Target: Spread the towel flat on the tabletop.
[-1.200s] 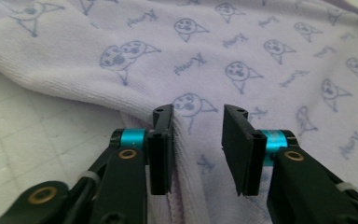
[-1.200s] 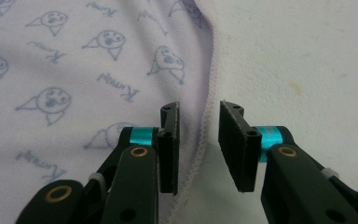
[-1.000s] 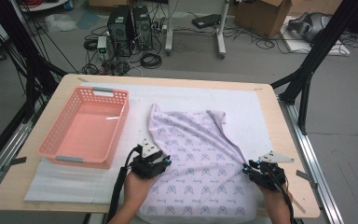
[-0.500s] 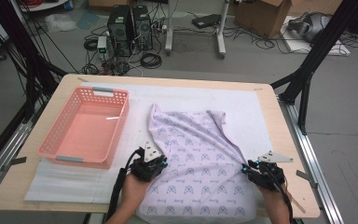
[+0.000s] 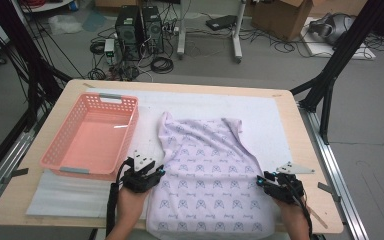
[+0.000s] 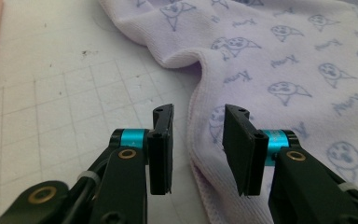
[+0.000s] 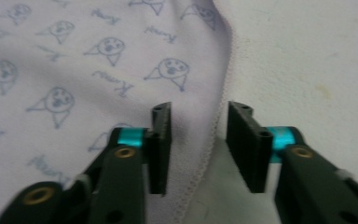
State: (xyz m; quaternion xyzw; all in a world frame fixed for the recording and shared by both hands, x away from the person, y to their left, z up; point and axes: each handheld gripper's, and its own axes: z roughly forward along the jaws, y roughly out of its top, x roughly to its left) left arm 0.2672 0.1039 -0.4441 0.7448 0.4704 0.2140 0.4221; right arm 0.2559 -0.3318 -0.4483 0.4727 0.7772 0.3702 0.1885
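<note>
Left gripper (image 5: 152,173) slightly nearer, right gripper (image 5: 265,181) unmoved, jaws spread astride cloth (image 5: 205,175) edges.

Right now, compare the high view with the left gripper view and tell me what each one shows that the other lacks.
High view alone: the whole pink basket, the right tool at the cloth's right edge, the table's wooden rim, and computers and cables on the floor behind.

Left gripper view alone: the left tool close up, jaws open astride the cloth's hemmed edge, plus the grid lines on the white mat.

Both: the lilac printed cloth, lying spread on the mat, with the left tool at its left edge.
</note>
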